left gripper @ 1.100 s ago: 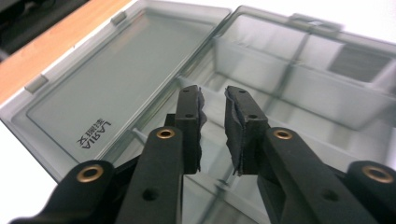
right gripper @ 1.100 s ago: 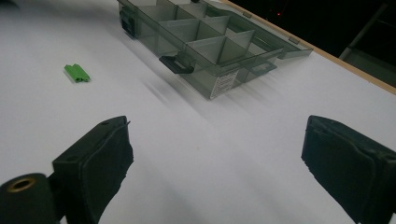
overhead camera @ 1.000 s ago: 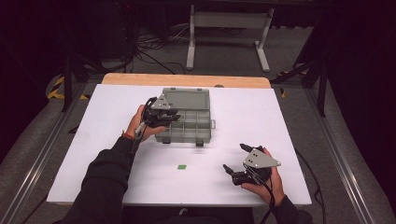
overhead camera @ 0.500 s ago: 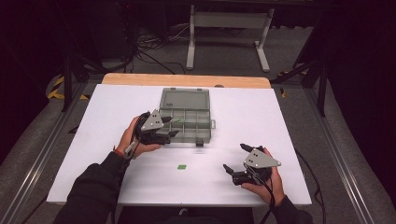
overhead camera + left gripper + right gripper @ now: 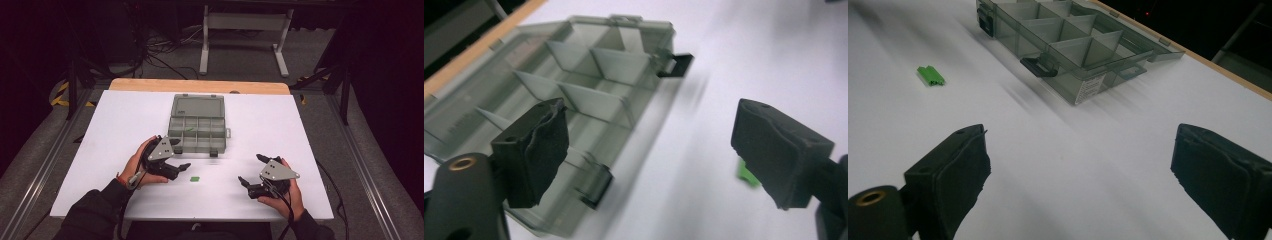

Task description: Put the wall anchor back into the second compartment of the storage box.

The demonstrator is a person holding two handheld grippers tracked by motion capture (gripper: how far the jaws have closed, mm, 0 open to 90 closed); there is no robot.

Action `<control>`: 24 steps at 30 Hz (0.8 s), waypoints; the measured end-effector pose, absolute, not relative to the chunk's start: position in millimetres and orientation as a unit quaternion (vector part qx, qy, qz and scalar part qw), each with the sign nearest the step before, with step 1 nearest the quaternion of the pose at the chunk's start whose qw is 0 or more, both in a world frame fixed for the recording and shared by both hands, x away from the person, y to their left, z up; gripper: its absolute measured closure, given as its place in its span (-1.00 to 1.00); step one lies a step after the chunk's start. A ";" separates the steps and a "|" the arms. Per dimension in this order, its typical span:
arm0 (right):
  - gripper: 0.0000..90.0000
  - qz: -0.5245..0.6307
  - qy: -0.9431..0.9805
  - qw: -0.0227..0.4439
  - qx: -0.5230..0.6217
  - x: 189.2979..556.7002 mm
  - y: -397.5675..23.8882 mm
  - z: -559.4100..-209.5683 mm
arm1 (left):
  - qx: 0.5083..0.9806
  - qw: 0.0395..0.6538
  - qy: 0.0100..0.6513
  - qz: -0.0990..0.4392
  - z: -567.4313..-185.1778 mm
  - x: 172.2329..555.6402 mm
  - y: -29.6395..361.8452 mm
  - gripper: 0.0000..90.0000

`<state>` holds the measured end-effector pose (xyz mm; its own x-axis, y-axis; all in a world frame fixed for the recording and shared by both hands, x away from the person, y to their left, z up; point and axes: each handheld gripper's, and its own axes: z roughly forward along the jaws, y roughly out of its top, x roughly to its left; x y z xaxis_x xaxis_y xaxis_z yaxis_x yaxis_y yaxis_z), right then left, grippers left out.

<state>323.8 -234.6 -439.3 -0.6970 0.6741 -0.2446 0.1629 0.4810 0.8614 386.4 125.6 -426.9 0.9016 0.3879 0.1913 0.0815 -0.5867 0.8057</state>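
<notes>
Where jaws gape — small green block (image 5: 195, 178), flat.

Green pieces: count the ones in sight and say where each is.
2. One green piece lies loose on the white table, near the left tool. Another small one sits in the organizer box; its walls may hide more.
</notes>
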 end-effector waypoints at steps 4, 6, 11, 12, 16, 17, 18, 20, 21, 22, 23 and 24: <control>-0.81 0.439 0.810 0.291 0.259 323.9 -235.0 -439.3 | 0.884 0.418 0.125 0.167 -435.9 379.3 119.7 -0.70; -0.81 0.438 0.810 0.291 0.259 323.9 -235.2 -439.0 | 0.888 0.412 0.123 0.163 -440.0 378.9 116.7 -0.70; -0.81 0.439 0.810 0.291 0.257 323.4 -234.4 -438.7 | 0.890 0.411 0.127 0.152 -445.9 383.6 112.6 -0.69; -0.81 0.439 0.811 0.291 0.256 323.5 -234.3 -438.8 | 0.891 0.409 0.126 0.149 -447.4 384.5 111.7 -0.68; -0.81 0.438 0.812 0.289 0.256 324.0 -233.6 -439.5 | 0.896 0.403 0.126 0.139 -453.3 386.6 107.0 -0.67; -0.81 0.437 0.812 0.289 0.256 323.9 -233.5 -439.4 | 0.897 0.401 0.126 0.136 -454.7 386.5 105.8 -0.67; -0.81 0.438 0.812 0.289 0.256 323.8 -233.6 -439.3 | 0.898 0.399 0.121 0.136 -455.6 387.0 104.5 -0.67; -0.81 0.438 0.812 0.289 0.255 323.8 -233.6 -439.4 | 0.902 0.390 0.120 0.140 -457.8 387.3 102.0 -0.67; -0.81 0.438 0.813 0.288 0.255 323.9 -233.5 -439.5 | 0.903 0.389 0.121 0.138 -458.8 387.6 101.3 -0.67; -0.81 0.437 0.813 0.288 0.255 324.0 -233.5 -439.6 | 0.903 0.388 0.121 0.137 -459.8 388.1 100.5 -0.66; -0.81 0.436 0.814 0.289 0.254 324.1 -233.4 -439.7 | 0.905 0.385 0.122 0.137 -460.5 388.7 99.6 -0.66; -0.81 0.436 0.814 0.288 0.254 324.1 -233.4 -439.8 | 0.905 0.384 0.121 0.138 -460.7 389.4 99.2 -0.66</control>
<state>324.1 -233.4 -439.8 -0.7054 0.6645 -0.2467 0.1632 0.4910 0.8557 389.4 99.2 -460.7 0.9327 0.3254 0.1557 0.1142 -0.6758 0.7282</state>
